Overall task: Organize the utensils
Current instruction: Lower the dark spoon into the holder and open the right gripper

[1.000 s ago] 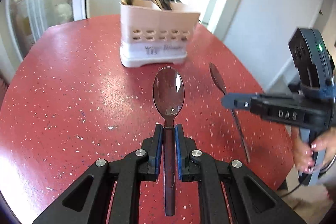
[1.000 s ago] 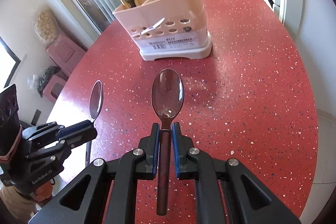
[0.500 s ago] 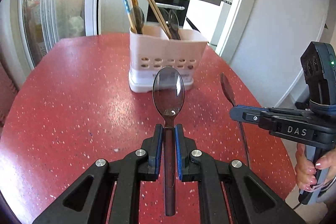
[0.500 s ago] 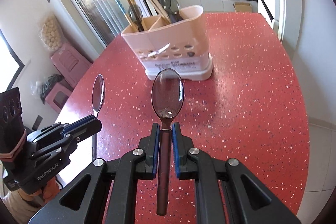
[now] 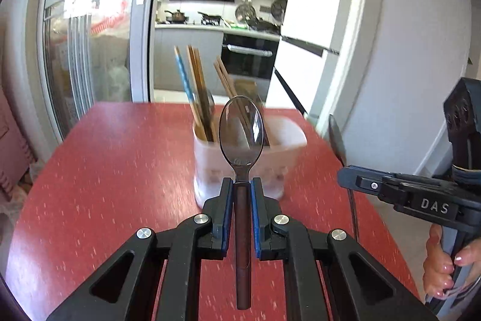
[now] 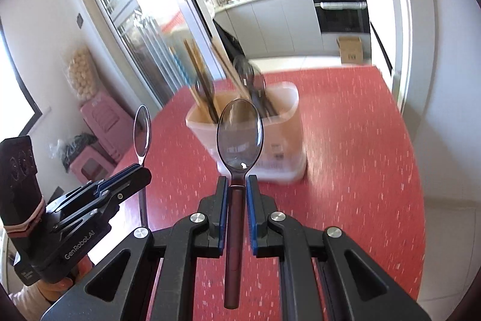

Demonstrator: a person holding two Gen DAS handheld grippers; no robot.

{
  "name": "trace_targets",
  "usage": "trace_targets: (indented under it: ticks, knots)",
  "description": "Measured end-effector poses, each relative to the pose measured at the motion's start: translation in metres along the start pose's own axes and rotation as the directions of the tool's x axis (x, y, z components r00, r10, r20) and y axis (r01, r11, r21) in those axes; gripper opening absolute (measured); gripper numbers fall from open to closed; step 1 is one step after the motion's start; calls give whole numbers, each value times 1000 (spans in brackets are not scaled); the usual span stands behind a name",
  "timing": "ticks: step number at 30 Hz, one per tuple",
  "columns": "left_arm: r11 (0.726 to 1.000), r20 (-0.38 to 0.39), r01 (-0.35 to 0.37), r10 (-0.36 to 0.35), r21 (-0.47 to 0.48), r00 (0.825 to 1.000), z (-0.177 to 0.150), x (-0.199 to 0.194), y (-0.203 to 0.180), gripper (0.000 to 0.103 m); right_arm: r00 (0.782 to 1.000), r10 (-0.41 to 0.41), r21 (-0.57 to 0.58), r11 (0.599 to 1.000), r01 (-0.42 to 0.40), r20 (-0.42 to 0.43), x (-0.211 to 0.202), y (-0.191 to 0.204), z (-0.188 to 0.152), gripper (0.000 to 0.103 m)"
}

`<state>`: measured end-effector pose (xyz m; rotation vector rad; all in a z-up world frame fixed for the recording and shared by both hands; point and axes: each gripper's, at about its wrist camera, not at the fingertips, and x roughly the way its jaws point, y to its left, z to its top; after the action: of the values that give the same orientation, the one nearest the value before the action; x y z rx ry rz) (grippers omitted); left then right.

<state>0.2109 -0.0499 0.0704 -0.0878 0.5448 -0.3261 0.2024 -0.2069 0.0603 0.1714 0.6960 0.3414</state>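
We hold 2 spoons, our left gripper (image 5: 242, 184) clamped on one spoon (image 5: 241, 130) and our right gripper (image 6: 234, 182) clamped on the other spoon (image 6: 240, 136). Both hang above the red table (image 5: 105, 170) before the blurred utensil holder (image 6: 288, 122). The casings read "DAS" and, it seems, "GenRobot.AI".

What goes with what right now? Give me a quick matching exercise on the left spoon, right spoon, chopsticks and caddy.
1. left spoon
2. right spoon
3. chopsticks
4. caddy

A. stands on the red table
B. clamped in the right gripper
C. upright in the caddy
D. clamped in the left gripper

Pairs: 1-D, 2-B, 3-C, 4-A
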Motion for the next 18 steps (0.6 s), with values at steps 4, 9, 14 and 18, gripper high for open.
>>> trace_targets:
  ticks: [4, 9, 14, 18]
  knots:
    - [1000, 50, -7, 9, -27, 999, 29, 9, 11, 40, 999, -2, -5, 1000, 2, 55, 2, 3, 27, 13]
    - [999, 122, -29, 34, -41, 992, 66, 25, 21, 40, 992, -9, -4, 1000, 10, 124, 9, 2, 65, 13]
    - [997, 181, -45, 55, -58, 982, 90, 53, 27, 40, 980, -33, 1, 999, 34, 198, 21, -3, 95, 13]
    - [997, 219, -56, 64, -44, 974, 91, 74, 22, 40, 964, -65, -14, 997, 71, 259, 39, -8, 108, 13]
